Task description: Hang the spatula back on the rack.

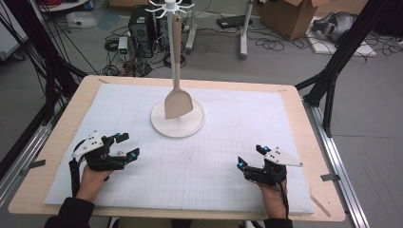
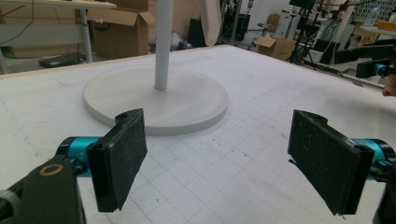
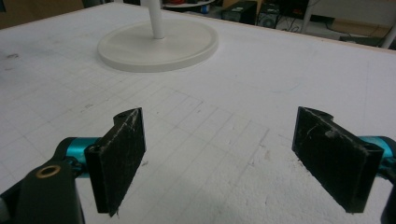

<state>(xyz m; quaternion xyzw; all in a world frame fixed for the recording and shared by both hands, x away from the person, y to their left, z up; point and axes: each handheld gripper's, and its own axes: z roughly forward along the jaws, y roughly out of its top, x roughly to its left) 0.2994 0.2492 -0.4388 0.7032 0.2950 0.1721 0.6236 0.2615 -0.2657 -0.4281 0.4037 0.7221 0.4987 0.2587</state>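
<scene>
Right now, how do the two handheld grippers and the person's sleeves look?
Each gripper, left and right, is black with two flat black rectangular pads on teal cylindrical mounts. A grey three-cornered plate with dark dots tops each. A black cable trails from the right one. The sleeves are dark.

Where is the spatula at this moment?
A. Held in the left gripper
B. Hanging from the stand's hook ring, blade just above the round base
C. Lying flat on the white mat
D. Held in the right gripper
B: the spatula hangs from the stand's hook ring over the round base; left gripper and right gripper are open and empty.
</scene>
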